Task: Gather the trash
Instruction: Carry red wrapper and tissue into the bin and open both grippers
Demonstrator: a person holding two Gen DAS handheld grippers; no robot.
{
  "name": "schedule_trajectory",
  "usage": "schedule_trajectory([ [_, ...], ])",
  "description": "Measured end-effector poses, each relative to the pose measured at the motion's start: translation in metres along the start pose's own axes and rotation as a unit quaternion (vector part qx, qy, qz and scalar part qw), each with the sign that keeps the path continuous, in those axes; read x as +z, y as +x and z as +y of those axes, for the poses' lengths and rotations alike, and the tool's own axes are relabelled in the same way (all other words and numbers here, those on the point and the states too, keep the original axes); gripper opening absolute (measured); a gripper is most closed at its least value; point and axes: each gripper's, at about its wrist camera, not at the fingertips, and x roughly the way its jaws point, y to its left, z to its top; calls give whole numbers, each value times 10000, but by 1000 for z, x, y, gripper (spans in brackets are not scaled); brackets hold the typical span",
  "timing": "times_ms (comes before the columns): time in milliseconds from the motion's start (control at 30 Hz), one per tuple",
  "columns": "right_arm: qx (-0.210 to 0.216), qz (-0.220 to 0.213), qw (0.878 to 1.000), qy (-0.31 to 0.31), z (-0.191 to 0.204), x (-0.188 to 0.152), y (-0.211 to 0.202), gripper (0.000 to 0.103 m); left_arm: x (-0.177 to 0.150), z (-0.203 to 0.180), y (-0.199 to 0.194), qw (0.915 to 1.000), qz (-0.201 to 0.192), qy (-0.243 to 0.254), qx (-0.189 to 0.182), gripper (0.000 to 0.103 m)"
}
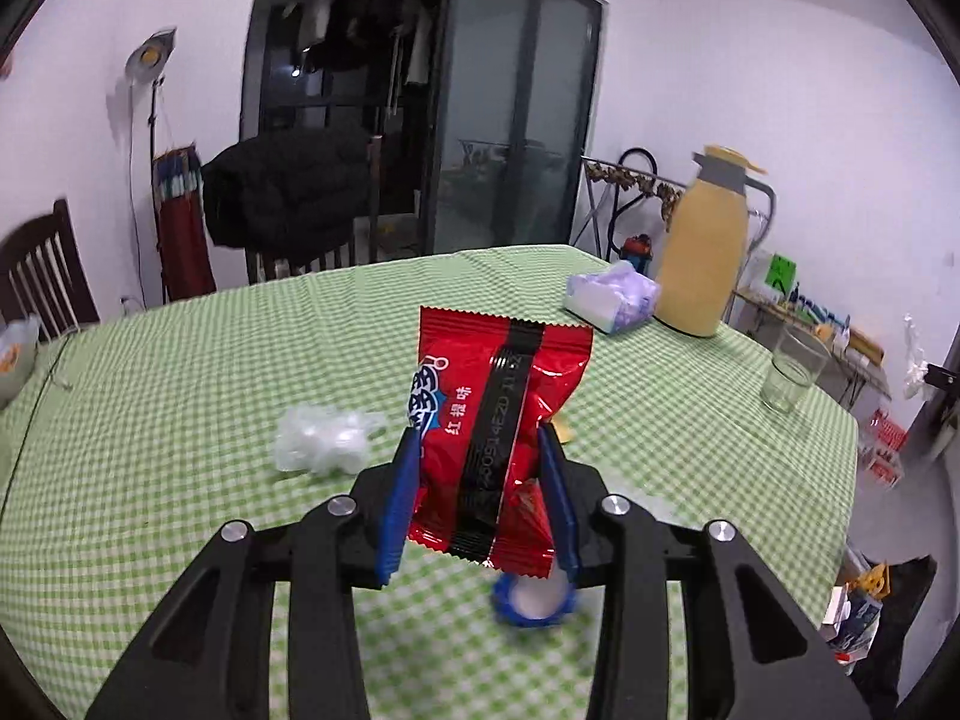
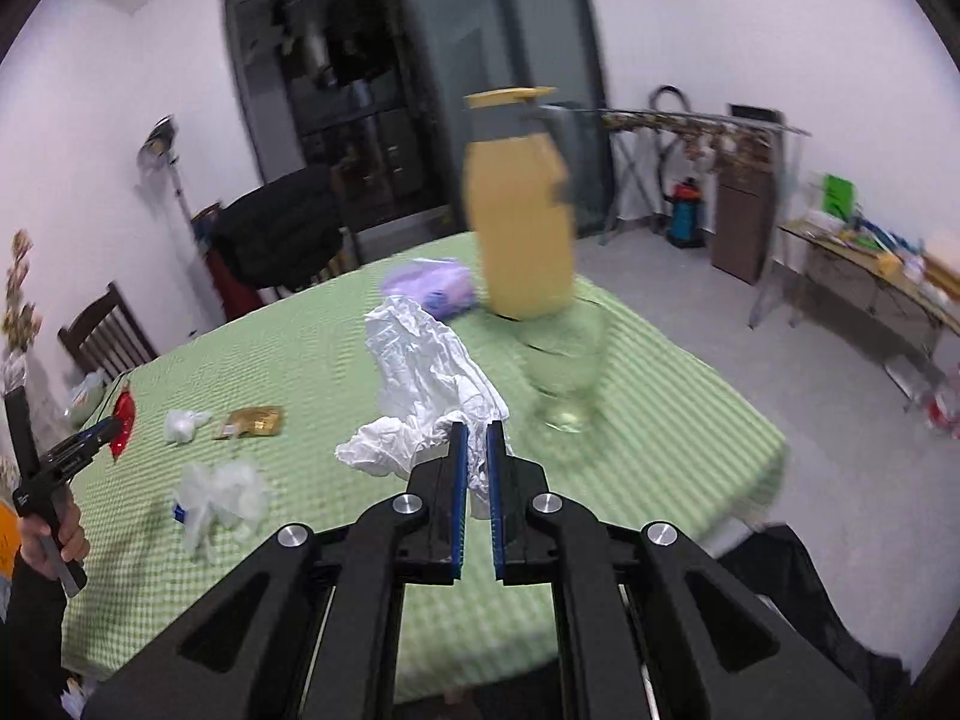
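Note:
My left gripper (image 1: 480,441) is shut on a red snack wrapper (image 1: 492,420) and holds it upright above the green checked table (image 1: 180,390). A clear crumpled plastic wrap (image 1: 324,438) lies on the cloth to its left, and a blue bottle cap (image 1: 534,597) lies below it. My right gripper (image 2: 477,429) is shut on a crumpled white tissue (image 2: 420,378) lifted over the table. In the right wrist view the left gripper (image 2: 105,432) with the red wrapper (image 2: 123,423) shows at far left, near a small plastic wad (image 2: 183,423), a gold wrapper (image 2: 255,422) and crumpled clear plastic (image 2: 222,498).
A yellow thermos jug (image 1: 705,252) (image 2: 522,210), a purple tissue pack (image 1: 612,297) (image 2: 435,288) and a drinking glass (image 1: 792,372) (image 2: 564,372) stand on the table's far right. Chairs (image 1: 42,282) with a black jacket (image 1: 288,192) stand behind. A black bag (image 2: 780,576) sits past the table's right edge.

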Motion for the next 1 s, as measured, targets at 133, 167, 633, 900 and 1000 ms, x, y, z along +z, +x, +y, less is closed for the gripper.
schedule_trajectory([
  [133,-261,71,9990,346,-47,-27,-20,7,-1,-43,-6,9995,3,147,-270,36],
  [167,-332,79,9987,390,-55,-34,-24,7,-2,-58,-8,9992,23,212,-329,36],
  [633,-1175,887,9757,1621,-197,-148,-13,7,-41,-279,21,9708,648,752,-2185,36],
  [900,-1394,1231,9598,2104,-245,-199,-1,8,-78,-386,56,9445,1247,1145,-2814,36],
  [1000,-1385,1246,9535,2369,-258,-215,8,8,-105,-425,71,9317,1576,1336,-2987,36],
])
